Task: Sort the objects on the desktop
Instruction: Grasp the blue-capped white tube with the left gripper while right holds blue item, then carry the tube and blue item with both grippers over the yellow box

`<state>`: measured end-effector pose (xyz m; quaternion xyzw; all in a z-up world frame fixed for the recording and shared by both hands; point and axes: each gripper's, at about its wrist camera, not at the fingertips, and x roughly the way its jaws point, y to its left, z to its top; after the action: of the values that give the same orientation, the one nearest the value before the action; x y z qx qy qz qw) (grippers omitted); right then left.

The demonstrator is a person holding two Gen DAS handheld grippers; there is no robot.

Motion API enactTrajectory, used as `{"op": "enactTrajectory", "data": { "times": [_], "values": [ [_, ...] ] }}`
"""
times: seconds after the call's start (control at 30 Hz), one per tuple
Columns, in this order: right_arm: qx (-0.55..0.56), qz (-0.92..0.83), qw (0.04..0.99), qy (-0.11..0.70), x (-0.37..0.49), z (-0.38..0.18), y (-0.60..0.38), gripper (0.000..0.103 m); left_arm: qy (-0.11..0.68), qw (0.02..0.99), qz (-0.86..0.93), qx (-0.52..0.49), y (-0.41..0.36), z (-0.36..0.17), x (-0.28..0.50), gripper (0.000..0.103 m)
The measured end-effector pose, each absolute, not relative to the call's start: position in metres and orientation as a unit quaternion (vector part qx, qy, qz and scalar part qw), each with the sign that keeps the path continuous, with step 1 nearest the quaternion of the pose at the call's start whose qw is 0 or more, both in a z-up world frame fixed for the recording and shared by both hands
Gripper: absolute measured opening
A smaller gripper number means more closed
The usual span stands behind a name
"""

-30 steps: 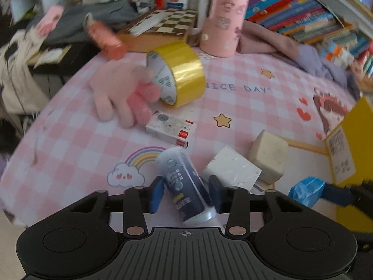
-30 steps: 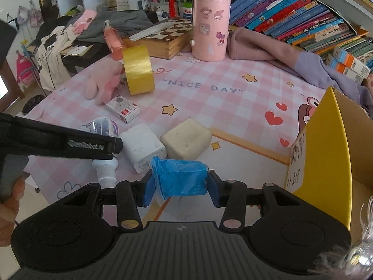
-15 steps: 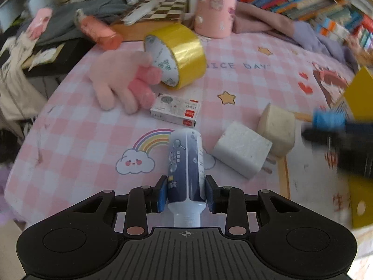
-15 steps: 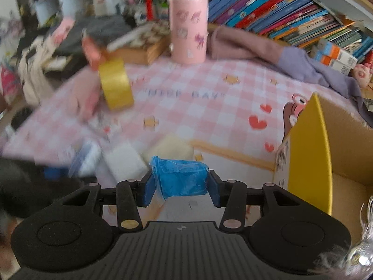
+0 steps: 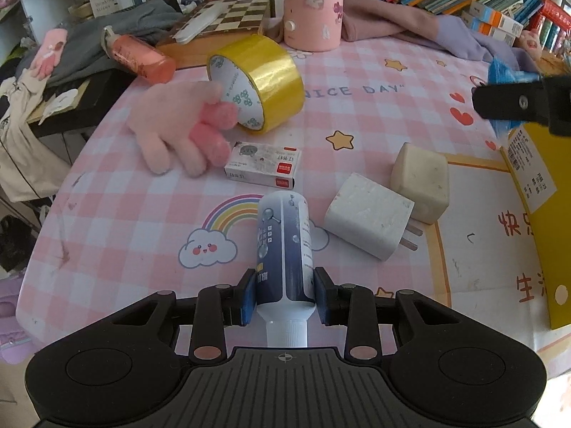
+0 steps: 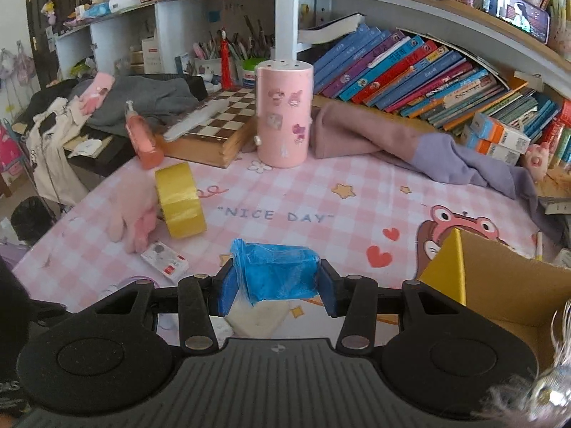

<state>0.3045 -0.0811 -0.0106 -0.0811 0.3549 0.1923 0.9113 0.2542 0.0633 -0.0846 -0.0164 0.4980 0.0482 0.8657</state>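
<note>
My left gripper [image 5: 284,296] is shut on a white and dark blue tube [image 5: 283,246] that lies on the pink checked tablecloth [image 5: 125,214], cap towards the camera. My right gripper [image 6: 277,285] is shut on a crumpled blue plastic roll [image 6: 276,273] and holds it above the table, left of the open cardboard box with a yellow flap [image 6: 499,278]. In the left wrist view the right gripper [image 5: 514,101] shows at the right edge with the blue roll [image 5: 503,73], above the yellow box flap [image 5: 546,192].
On the cloth lie two white charger blocks [image 5: 371,221] [image 5: 421,182], a small white carton [image 5: 264,164], a pink plush glove [image 5: 178,132], a yellow tape roll [image 5: 260,82], an orange bottle [image 5: 141,57] and a pink canister [image 6: 283,114]. A chessboard [image 6: 214,121], clothes and books crowd the back.
The left jaws have closed on the tube, which turned to lie straight between them. The right gripper has risen with the blue roll and now looks farther across the table.
</note>
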Motion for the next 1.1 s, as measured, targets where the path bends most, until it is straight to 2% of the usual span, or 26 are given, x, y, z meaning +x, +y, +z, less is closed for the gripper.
{"op": "enactTrajectory", "data": {
  "times": [0.33,0.53,1.1],
  "values": [
    [-0.078,0.196,0.891,0.401,0.289,-0.043,-0.087,0.043,0.487,0.873,0.033,-0.017,0.067,-0.085,0.248,0.031],
    [-0.067,0.181,0.899,0.393,0.272,-0.033,-0.092,0.043,0.470,0.882,0.020,-0.025,0.074,-0.072,0.231,0.031],
    [-0.012,0.184,0.925,0.333,0.207,-0.019,-0.087,0.042,0.389,0.911,0.003,-0.140,0.109,-0.017,0.162,0.031]
  ]
}}
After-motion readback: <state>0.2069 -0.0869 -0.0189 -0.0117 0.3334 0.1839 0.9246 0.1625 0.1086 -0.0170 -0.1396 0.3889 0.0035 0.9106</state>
